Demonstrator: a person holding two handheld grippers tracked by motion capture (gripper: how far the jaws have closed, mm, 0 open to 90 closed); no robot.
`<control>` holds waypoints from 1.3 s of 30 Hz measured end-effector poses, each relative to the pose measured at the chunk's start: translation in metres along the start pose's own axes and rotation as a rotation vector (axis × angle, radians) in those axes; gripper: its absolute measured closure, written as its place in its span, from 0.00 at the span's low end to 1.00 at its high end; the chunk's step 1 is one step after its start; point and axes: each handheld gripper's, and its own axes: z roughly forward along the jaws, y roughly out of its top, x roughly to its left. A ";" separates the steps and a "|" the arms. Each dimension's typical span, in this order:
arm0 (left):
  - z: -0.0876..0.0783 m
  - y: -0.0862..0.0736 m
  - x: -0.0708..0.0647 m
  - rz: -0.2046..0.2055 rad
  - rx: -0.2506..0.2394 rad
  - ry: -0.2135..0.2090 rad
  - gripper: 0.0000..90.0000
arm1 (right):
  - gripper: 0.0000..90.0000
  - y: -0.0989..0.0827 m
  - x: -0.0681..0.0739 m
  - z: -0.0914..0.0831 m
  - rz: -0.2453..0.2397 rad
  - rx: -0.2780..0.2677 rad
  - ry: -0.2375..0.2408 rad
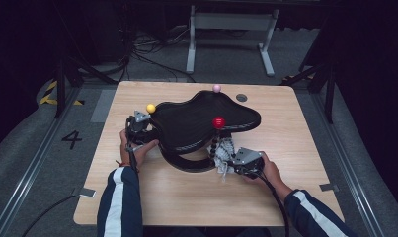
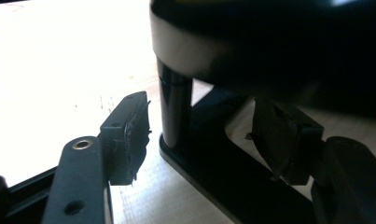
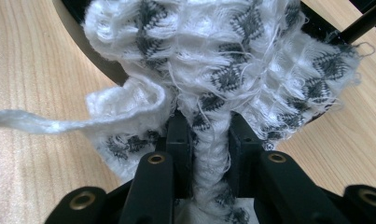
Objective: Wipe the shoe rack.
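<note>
A black curved stand (image 1: 196,123) rests on the table, with a yellow ball (image 1: 150,107), a pink ball (image 1: 217,88) and a red ball (image 1: 218,122) on top of it. At the stand's left end, my left gripper (image 1: 143,127) is open. In the left gripper view its pads (image 2: 129,135) stand on either side of a black post (image 2: 174,107) without touching it. My right gripper (image 1: 227,160) is shut on a white and grey knitted cloth (image 1: 224,150) at the stand's front. A bunched strip of the knitted cloth (image 3: 209,84) is pinched between its jaws.
The wooden table (image 1: 186,197) has free surface in front of the stand and to its right. A grey round cap (image 1: 241,97) sits in the tabletop at the back. The stand's black base bar (image 2: 223,177) runs under my left gripper.
</note>
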 end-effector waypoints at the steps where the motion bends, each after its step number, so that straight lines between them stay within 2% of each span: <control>1: 0.001 0.001 0.000 -0.002 0.000 0.000 0.45 | 0.83 0.000 0.000 0.000 0.001 0.000 0.000; 4: 0.004 0.002 0.003 0.003 0.004 0.006 0.48 | 0.83 0.000 0.000 0.000 0.003 -0.003 -0.001; 6: 0.005 0.003 0.004 -0.003 0.008 0.007 0.54 | 0.83 -0.001 0.000 0.000 0.003 -0.003 0.000; 10: 0.005 0.005 0.005 0.011 0.010 -0.006 0.67 | 0.83 -0.001 0.000 0.000 0.003 -0.002 0.001; 14: 0.002 0.003 0.011 0.002 0.004 0.000 0.81 | 0.84 0.000 0.000 -0.001 -0.002 0.002 0.006; 20: 0.002 0.004 0.012 0.031 0.017 0.001 0.82 | 0.84 0.000 0.000 -0.001 -0.013 0.007 0.004; 22: 0.003 0.004 0.011 0.028 0.018 0.002 0.82 | 0.84 0.000 0.000 -0.001 -0.013 0.007 0.004; 24: 0.005 0.005 0.011 0.037 0.030 0.006 0.74 | 0.84 0.000 0.000 -0.001 -0.012 0.006 0.006; 26: 0.007 0.006 0.009 0.034 0.028 -0.001 0.72 | 0.84 0.000 0.000 -0.001 -0.010 0.007 0.006; 29: 0.010 0.008 0.009 0.044 0.029 0.011 0.76 | 0.84 -0.001 0.000 -0.001 -0.009 0.006 0.006; 31: 0.009 0.007 0.011 0.035 0.026 0.006 0.82 | 0.84 -0.001 0.000 -0.001 -0.008 0.006 0.006; 33: 0.008 0.007 0.010 0.042 0.034 0.020 0.83 | 0.84 -0.001 0.000 -0.001 -0.008 0.006 0.005; 39: 0.005 0.004 0.010 0.032 0.032 0.019 0.83 | 0.85 -0.001 -0.002 -0.002 0.003 0.009 0.015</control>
